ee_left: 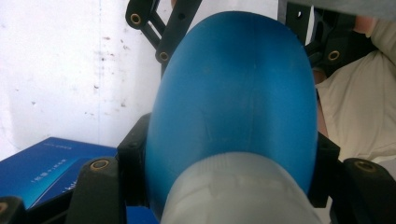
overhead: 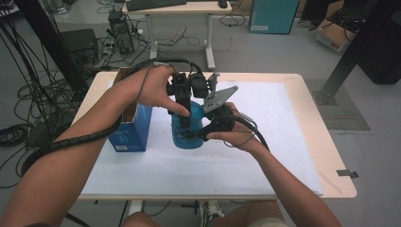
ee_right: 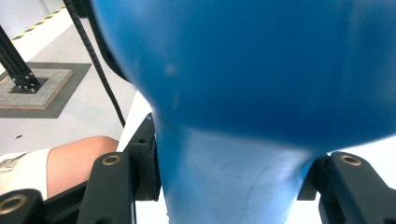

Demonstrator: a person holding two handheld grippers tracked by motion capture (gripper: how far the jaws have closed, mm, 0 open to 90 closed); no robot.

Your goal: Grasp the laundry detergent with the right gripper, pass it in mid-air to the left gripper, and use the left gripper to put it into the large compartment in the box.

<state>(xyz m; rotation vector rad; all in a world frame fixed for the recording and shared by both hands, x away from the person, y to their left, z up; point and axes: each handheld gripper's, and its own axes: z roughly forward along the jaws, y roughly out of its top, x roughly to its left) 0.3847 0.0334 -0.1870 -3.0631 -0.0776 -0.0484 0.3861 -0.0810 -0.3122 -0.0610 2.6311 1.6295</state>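
A blue plastic bottle (overhead: 188,132) stands on the white mat (overhead: 265,142) near the table's middle. My left gripper (overhead: 183,106) comes down on it from above. In the left gripper view my left gripper (ee_left: 229,161) is shut on the bottle (ee_left: 233,93), its jaws pressing either side just beyond a pale grey cap (ee_left: 233,191). My right gripper (overhead: 204,126) reaches in from the right at the bottle's side. In the right gripper view my right gripper (ee_right: 229,168) is shut on a narrower part of the bottle (ee_right: 243,70).
A dark blue carton (overhead: 130,127), open at the top, stands just left of the bottle; it lies at the lower left in the left gripper view (ee_left: 46,163). The wooden table's edge (overhead: 340,184) runs beyond the mat. Cables and a black post stand on the floor to the left.
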